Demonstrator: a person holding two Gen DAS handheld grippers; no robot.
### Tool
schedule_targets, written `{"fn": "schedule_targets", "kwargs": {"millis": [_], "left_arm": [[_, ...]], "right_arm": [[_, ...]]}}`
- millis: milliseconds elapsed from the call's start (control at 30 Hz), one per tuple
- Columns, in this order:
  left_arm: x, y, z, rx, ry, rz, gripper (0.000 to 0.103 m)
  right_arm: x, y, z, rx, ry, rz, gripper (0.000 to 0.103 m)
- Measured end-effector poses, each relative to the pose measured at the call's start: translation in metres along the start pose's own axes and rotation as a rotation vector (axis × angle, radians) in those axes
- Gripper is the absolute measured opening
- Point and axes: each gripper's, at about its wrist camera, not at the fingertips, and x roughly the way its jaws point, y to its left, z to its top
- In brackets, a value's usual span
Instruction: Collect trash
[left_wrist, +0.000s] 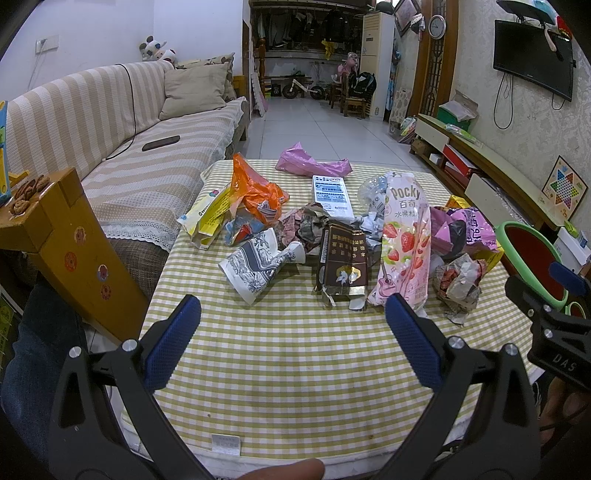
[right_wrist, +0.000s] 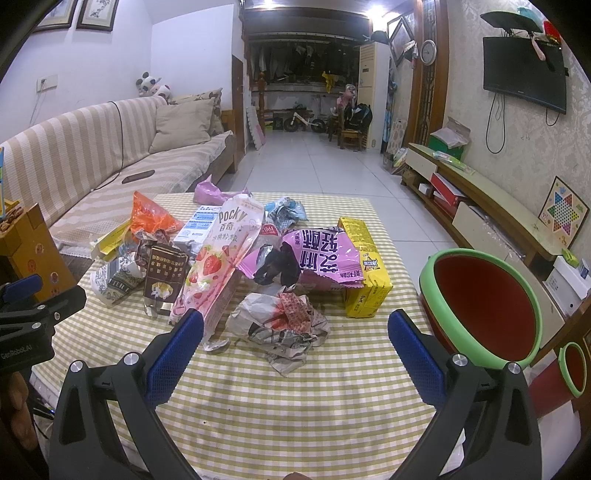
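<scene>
Checked cloth covers the worktop (right_wrist: 295, 406), sofa to the left, bin (right_wrist: 480, 302) at its right edge; both tools, left (left_wrist: 291, 321) and right (right_wrist: 295, 332), hang wide and empty above the near cloth; the trash lies heaped mid-worktop; I count one Pocky bag (right_wrist: 218, 266), one crumpled cup (left_wrist: 258, 266), one brown carton (left_wrist: 341, 262), one yellow box (right_wrist: 364, 269), two paper wads, nearer one (right_wrist: 284, 325) just ahead of the right tool; all look light, crackly, soft; pinch the wad across its bulk, I'd say.

Trash (right_wrist: 258, 266) heaped mid-table (right_wrist: 295, 398) (sofa (right_wrist: 92, 166) left), bin (right_wrist: 484, 306) at the right edge
</scene>
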Motion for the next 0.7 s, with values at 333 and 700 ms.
{"fn": "schedule_targets", "kwargs": {"millis": [333, 700], "left_arm": [[0.0007, 0.0002, -0.0004, 0.001, 0.003, -0.002, 0.098], [0.0044, 0.001, -0.0015, -0.028, 0.03, -0.051, 0.098]], "right_arm": [[0.0037, -0.0007, -0.0024, -0.002, 0.012, -0.006, 0.096], [0.0087, -0.0034, -0.0018, 0.002, 0.032, -0.011, 0.096]]}}
